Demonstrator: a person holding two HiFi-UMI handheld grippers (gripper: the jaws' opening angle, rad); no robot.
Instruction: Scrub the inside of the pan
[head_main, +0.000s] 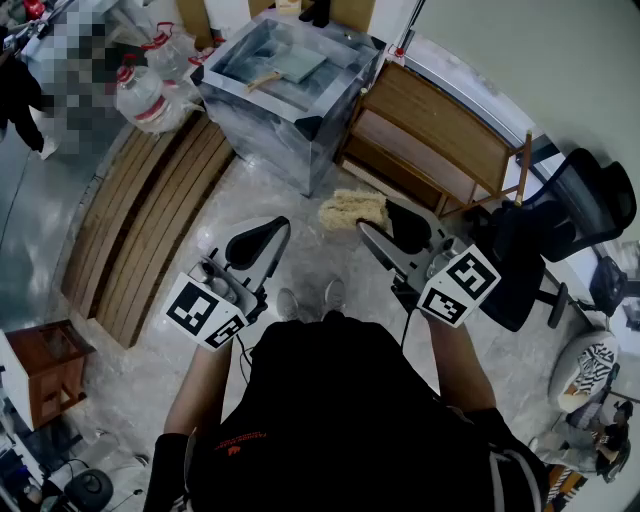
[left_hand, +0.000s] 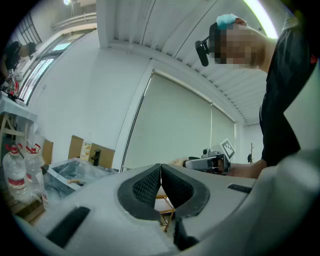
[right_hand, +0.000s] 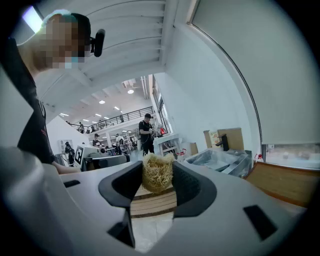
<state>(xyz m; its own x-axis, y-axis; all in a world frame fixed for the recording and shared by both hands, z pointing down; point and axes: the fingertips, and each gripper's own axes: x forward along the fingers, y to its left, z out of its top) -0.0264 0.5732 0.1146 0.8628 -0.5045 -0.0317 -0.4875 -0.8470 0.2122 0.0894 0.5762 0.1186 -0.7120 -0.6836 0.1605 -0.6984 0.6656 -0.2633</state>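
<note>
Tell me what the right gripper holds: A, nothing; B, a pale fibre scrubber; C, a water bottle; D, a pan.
B: in the right gripper view, the right gripper has its jaws clamped on the scrubber.

scrubber: rough, straw-like fibre | sink: shiny metal | slatted boards: matt wood | floor: glossy stone

Both forearms reach forward from the body, side by side and apart from each other. The left gripper has its fingers pressed together, with nothing between them. The right gripper has its fingers closed on a straw-coloured scrubber, which sticks out past the fingertips.
</note>
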